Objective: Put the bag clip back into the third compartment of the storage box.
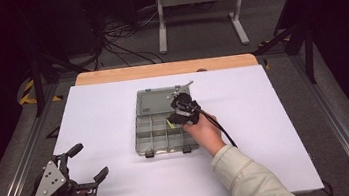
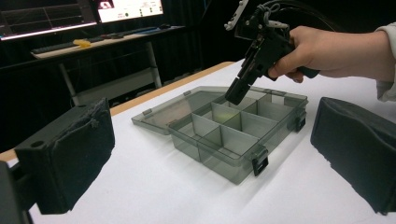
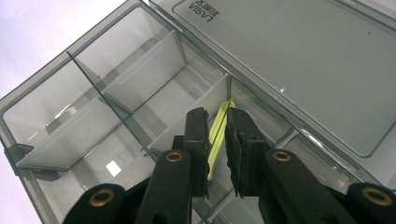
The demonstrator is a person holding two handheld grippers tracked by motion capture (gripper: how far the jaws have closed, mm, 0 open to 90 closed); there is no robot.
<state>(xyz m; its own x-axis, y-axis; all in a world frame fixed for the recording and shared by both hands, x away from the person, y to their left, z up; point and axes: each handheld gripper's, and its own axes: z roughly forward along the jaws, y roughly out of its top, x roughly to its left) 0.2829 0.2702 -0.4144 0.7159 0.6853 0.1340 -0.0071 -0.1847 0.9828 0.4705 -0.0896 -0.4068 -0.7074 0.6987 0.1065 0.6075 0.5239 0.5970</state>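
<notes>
A clear grey compartment box (image 1: 143, 141) lies open mid-table, its lid (image 1: 155, 102) folded flat behind it. A hand holds my right gripper (image 1: 175, 120) tilted down into a back compartment on the right side. Its jaws stand close together on a thin yellow-green strip (image 3: 217, 133), whose tip sticks out past the fingertips over the compartment floor. The same strip (image 1: 170, 123) shows as a small yellow sliver beside the jaws. My left gripper (image 1: 89, 162) rests near the table's front left corner, open, with nothing between its fingers (image 2: 70, 154).
The box (image 2: 233, 154) has several compartments split by thin dividers, and those in view look bare. White table surface (image 1: 266, 127) spreads around it. A wooden edge (image 1: 164, 69) runs along the far side. Beyond it are a white stand and cables on the floor.
</notes>
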